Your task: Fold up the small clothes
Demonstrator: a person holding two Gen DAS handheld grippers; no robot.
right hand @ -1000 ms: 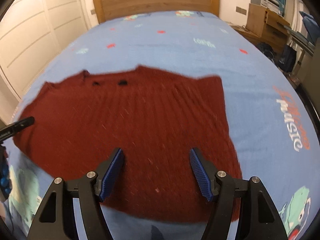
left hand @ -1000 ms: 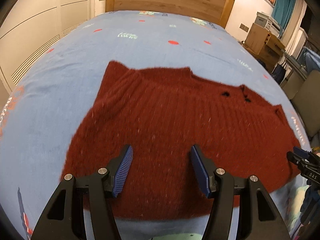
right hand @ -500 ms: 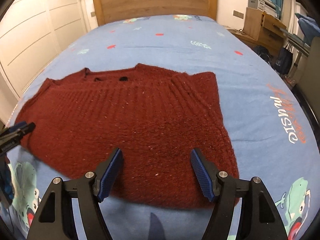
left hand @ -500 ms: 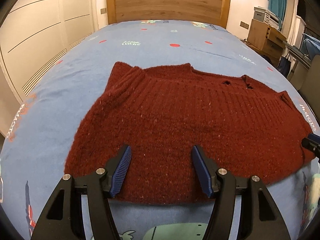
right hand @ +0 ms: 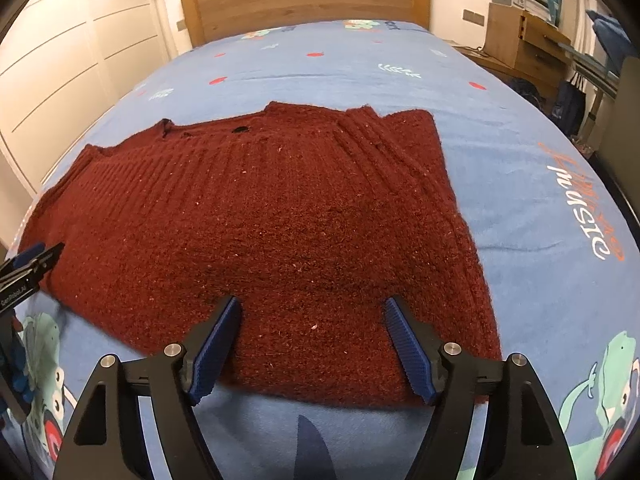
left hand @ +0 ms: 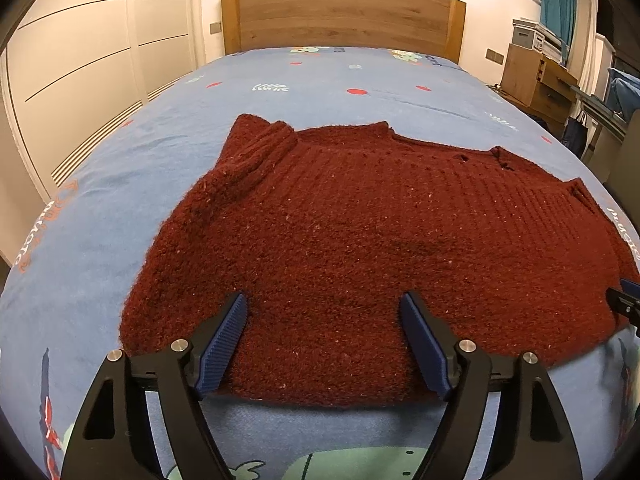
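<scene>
A dark red knitted sweater (left hand: 380, 232) lies spread flat on the blue bedsheet (left hand: 280, 92), its hem nearest me and its collar toward the headboard. My left gripper (left hand: 324, 304) hovers over the hem on the sweater's left half, jaws opening, pads apart and pressing on nothing. In the right wrist view the same sweater (right hand: 260, 216) fills the middle, one sleeve folded in along its right side. My right gripper (right hand: 312, 306) hangs above the hem on the right half, its jaws opening too and holding nothing. Each gripper's tip shows at the edge of the other's view.
A wooden headboard (left hand: 340, 16) stands at the far end of the bed. White panelled wardrobe doors (left hand: 80, 80) run along the left. A wooden cabinet (left hand: 536, 80) with boxes stands at the right, with dark bags on the floor beside it.
Both pairs of jaws have spread wider. The left view has steadied and dropped slightly toward the hem; the sweater now lies still and sharp instead of blurred.
</scene>
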